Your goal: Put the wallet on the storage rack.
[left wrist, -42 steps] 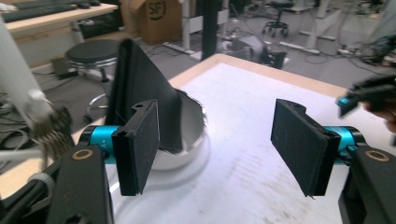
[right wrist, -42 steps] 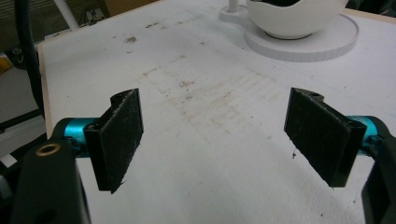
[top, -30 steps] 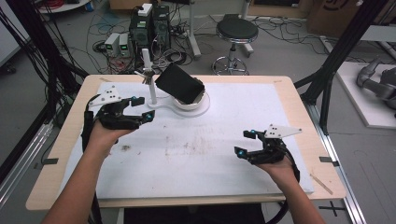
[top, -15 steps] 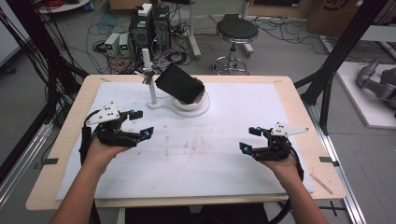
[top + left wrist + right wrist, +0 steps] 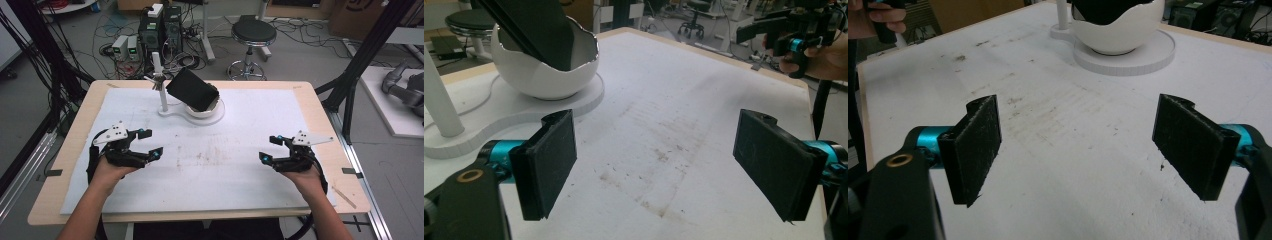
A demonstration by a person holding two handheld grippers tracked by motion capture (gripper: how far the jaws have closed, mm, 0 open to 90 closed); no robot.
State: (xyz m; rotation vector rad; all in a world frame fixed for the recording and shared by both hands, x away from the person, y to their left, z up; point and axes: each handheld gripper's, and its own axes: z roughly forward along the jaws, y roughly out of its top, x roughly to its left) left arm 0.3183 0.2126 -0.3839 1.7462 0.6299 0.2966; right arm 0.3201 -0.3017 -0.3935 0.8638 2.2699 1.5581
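Both tongs are released and carry nothing: my left tongs [image 5: 150,144] have just been spreading their jaws, with only bare table between the pads, and my right tongs [image 5: 267,149] stand wide as well, pads apart over the white mat [image 5: 250,115].

What I would go for is the black tablet-like slab [image 5: 192,90], which leans tilted in the white bowl-shaped holder [image 5: 209,108] at the far middle of the table [image 5: 75,145]. It stands on a flat white base that also carries a thin white post [image 5: 162,92] just to the left of it. The slab's long axis runs from far left to near right in the high view, its lower end sunk in the bowl and its upper end raised toward the post.

From my left tongs the slab lies far and to the right; in the left gripper view the bowl [image 5: 544,75] sits up at the left, close beyond my left pad [image 5: 546,160]. From my right tongs it lies far and to the left, with more open mat between; in the right gripper view the bowl [image 5: 1120,35] stands at the far middle.

I judge the left hand [image 5: 112,170] the nearer, though the post stands close to its line of approach.
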